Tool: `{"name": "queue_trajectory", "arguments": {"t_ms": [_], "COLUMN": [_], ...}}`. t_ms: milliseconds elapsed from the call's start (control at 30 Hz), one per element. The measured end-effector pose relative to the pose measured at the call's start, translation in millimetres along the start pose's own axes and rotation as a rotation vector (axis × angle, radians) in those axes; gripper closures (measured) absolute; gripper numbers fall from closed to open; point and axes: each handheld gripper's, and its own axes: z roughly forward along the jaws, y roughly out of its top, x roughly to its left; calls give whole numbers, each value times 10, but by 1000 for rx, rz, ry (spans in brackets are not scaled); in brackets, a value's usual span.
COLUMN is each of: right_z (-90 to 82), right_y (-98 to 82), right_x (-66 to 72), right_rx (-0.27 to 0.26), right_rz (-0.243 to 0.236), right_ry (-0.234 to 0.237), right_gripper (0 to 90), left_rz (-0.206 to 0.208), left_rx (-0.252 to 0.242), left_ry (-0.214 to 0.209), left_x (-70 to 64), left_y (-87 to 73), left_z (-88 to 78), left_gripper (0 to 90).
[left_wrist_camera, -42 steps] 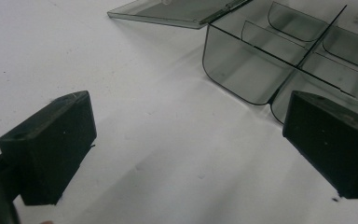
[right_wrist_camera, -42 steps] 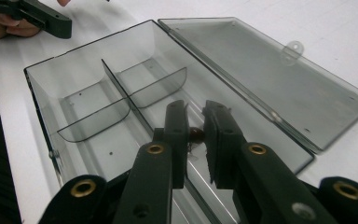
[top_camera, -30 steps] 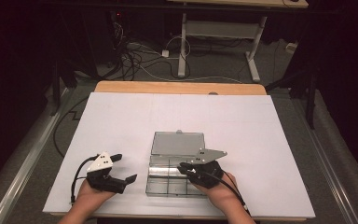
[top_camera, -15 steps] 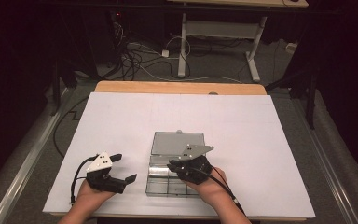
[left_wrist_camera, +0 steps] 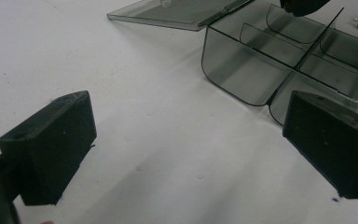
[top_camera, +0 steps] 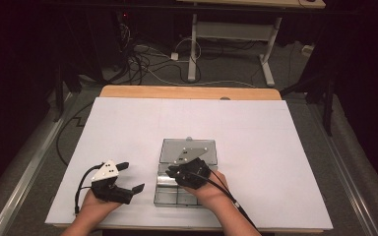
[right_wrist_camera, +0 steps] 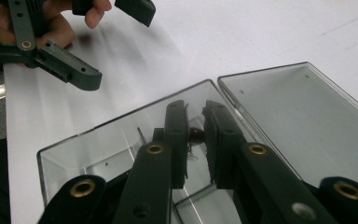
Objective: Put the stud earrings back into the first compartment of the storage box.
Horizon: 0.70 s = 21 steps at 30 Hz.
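Note:
A clear smoky plastic compartment box (top_camera: 177, 198) lies near the table's front edge. Its lid (top_camera: 197, 147) is open and lies flat behind it. My right gripper (top_camera: 170, 172) is over the box's left compartments and points left. In the right gripper view its jaws (right_wrist_camera: 196, 112) stand almost together, shut on a small dark brown piece (right_wrist_camera: 196, 135) above a compartment of the box (right_wrist_camera: 116, 128), with the lid (right_wrist_camera: 307, 112) to the right. My left gripper (top_camera: 132, 177) rests on the table left of the box, open and holding nothing. Its view shows the box (left_wrist_camera: 242, 70) and lid (left_wrist_camera: 177, 11) ahead.
The box sits on a white sheet (top_camera: 256, 132) that covers the table, with a wooden edge (top_camera: 187, 92) at the back. Dark floor, cables and a table frame (top_camera: 226, 34) lie beyond. A cable (top_camera: 231, 196) trails from the right gripper along the forearm.
My right gripper has moved left across the box, from near the hinge to the left compartments, its jaws still nearly together. The left gripper has stayed in place.

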Motion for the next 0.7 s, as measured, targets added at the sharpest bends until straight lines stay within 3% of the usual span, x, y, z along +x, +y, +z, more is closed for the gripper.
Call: {"name": "queue_trajectory", "arguments": {"t_ms": [167, 300, 700], "right_z": [57, 59, -243], "right_y": [31, 35, -201], "right_x": [-14, -32, -114], "right_rx": [2, 2, -41], "right_rz": [8, 23, 65], "right_ry": [-1, -9, -47], "right_gripper": [796, 691, 650], "left_rz": [-2, 0, 2], "left_rx": [0, -2, -2], "left_ry": [1, 1, 1], "left_x": [0, 2, 1], "left_y": [0, -1, -1], "left_z": [1, -1, -3], "left_gripper": [20, 20, 20]}}
